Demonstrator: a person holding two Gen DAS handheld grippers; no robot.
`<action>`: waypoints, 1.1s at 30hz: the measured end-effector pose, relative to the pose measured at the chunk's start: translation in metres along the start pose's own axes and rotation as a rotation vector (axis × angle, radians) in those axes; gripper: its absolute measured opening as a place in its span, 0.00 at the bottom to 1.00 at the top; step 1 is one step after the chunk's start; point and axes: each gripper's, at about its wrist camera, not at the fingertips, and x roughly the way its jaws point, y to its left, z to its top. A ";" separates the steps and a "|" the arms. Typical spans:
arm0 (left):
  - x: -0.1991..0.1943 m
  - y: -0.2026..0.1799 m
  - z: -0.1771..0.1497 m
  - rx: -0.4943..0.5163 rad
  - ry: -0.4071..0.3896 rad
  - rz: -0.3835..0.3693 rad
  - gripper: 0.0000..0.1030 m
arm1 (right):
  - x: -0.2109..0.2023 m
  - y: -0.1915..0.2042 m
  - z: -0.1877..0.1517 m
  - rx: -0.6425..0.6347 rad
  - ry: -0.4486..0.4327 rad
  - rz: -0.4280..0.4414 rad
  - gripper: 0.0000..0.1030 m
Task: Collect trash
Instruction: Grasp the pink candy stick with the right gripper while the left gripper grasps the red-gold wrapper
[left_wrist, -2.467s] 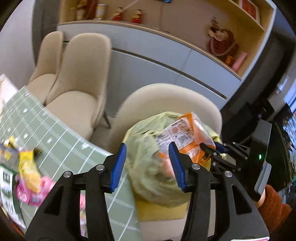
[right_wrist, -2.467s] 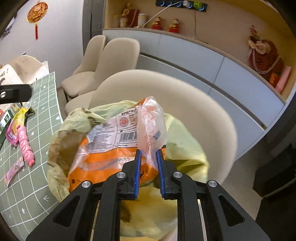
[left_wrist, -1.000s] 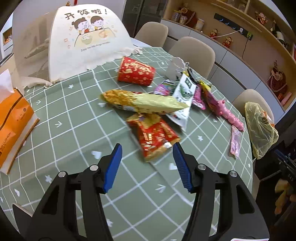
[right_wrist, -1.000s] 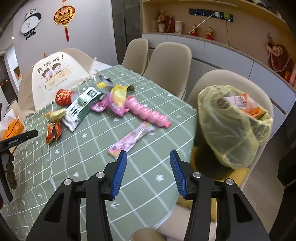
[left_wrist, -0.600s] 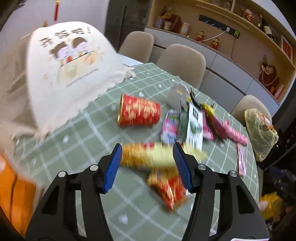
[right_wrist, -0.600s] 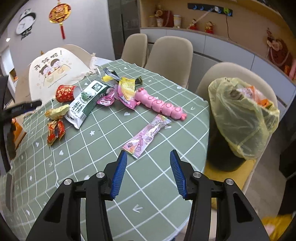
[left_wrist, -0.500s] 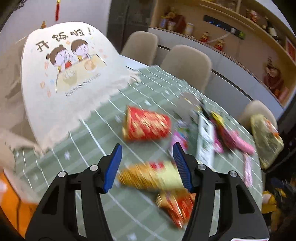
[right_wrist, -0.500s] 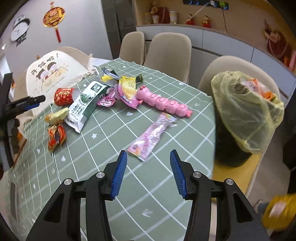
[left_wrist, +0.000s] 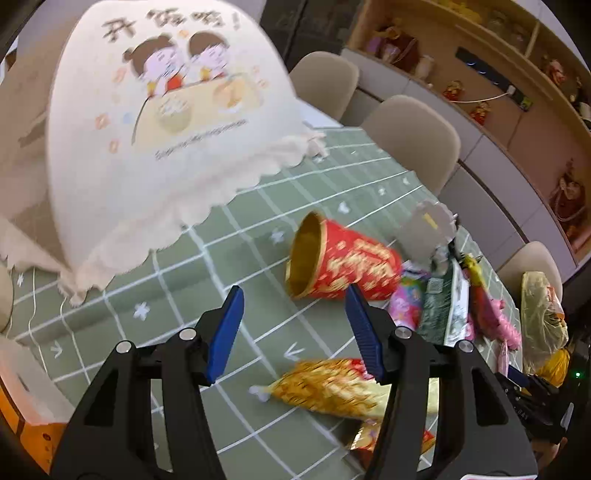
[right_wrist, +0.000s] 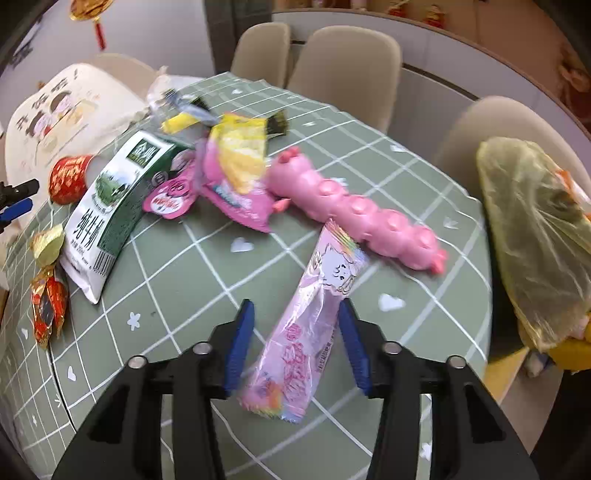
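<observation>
The right gripper is spread wide, its blue pads either side of a pale pink wrapper lying near the table's right edge. The left gripper is also spread, over bare green cloth, with a tipped red paper cup just beyond. Far right, a yellow trash bag on a chair holds orange packaging. A pink caterpillar toy and a green milk pouch crowd the middle.
</observation>
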 end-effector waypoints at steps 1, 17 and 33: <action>-0.001 0.003 -0.003 -0.012 0.004 0.009 0.53 | 0.000 0.004 0.001 -0.018 -0.005 0.010 0.22; -0.047 -0.040 -0.107 -0.196 0.028 0.116 0.53 | -0.037 0.040 0.016 -0.330 -0.037 0.329 0.08; -0.057 -0.087 -0.132 -0.212 -0.033 0.207 0.52 | -0.057 -0.005 0.005 -0.401 -0.042 0.373 0.08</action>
